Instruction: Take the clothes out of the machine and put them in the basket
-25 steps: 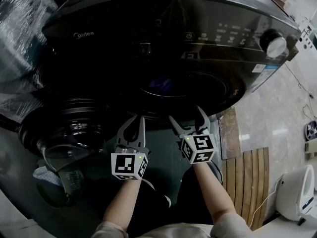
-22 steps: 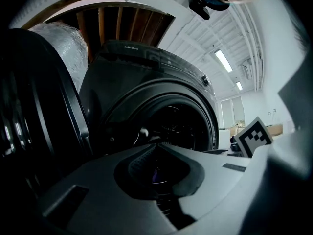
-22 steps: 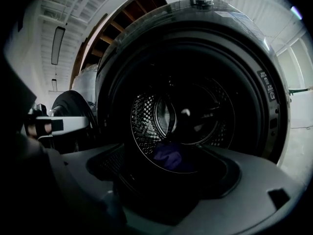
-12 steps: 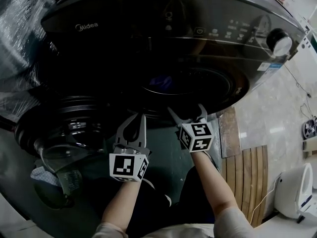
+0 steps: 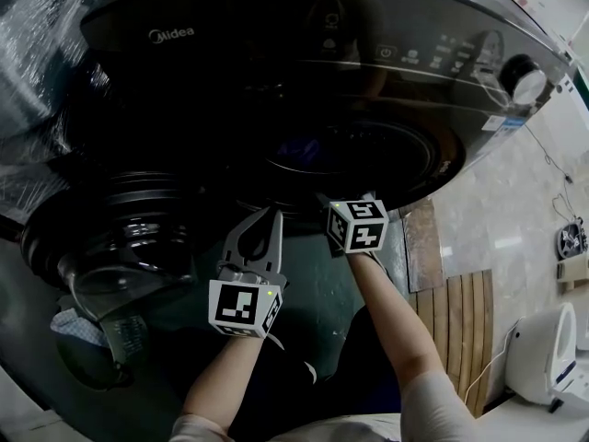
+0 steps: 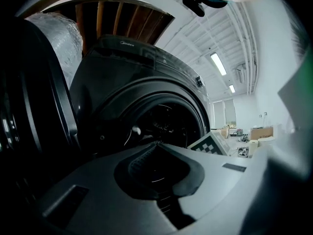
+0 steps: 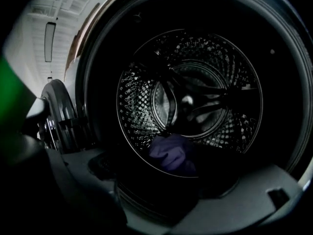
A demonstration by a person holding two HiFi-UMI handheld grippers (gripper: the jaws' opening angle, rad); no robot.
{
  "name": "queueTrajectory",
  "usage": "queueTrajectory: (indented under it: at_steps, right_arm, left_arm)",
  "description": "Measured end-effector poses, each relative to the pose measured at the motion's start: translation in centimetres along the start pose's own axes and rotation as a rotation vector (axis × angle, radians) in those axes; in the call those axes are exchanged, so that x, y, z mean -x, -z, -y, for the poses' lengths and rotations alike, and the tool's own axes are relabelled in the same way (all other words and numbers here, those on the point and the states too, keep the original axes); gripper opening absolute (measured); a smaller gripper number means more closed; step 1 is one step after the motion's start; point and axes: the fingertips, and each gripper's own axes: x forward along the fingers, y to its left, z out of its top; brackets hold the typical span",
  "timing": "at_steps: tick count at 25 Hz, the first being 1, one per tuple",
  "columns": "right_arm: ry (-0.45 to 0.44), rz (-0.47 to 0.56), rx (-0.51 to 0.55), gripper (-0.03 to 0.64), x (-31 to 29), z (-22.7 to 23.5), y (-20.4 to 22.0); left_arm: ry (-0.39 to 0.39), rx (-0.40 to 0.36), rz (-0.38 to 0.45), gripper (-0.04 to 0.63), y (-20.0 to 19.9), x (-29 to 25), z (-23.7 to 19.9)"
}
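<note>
While the purple garment [image 7: 168,153] lies inside the machine [image 5: 276,81], I take the step in hand to be the first reach in for it; nothing is gripped yet.

Nearest me, my left gripper [image 5: 272,221] hangs in front of the machine, just below its mouth and outside it. Its fingers are closed tip to tip, with only their own hollow between them, and they hold nothing. The door [image 5: 120,238] stands swung open to the left of the machine's mouth, clear of both grippers.

A little further in, my right gripper [image 7: 164,192] is at the lip of the mouth and pointed straight into it. Its fingers are spread wide, one low on each side of my view, touching nothing, with only the way in between them.

Beyond them, the garment sits bunched on the floor of the drum [image 7: 142,106], near the front of the machine and slightly left of centre. Something darker may lie beside it, but I cannot tell in this light.

Next, I judge, the right gripper must go deeper and dip down until the open fingers straddle a fold of the cloth, then close and draw it back over the lip without snagging. I can't pick out the basket here, so I will have to find it before the carry.
</note>
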Motion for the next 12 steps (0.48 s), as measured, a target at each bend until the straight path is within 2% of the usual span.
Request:
queueTrajectory:
  at_steps: [4, 12]
  right_arm:
    - [-0.024, -0.033, -0.004, 0.437, -2.0, -0.1, 0.4]
    - [-0.009, -0.041, -0.063, 0.420, -5.4, 0.3, 0.6]
  left_arm:
    - [0.003, -0.013, 0.014, 0.021, -0.5, -0.2, 0.2]
    - [0.002, -0.007, 0.021, 0.020, -0.6, 0.3, -0.3]
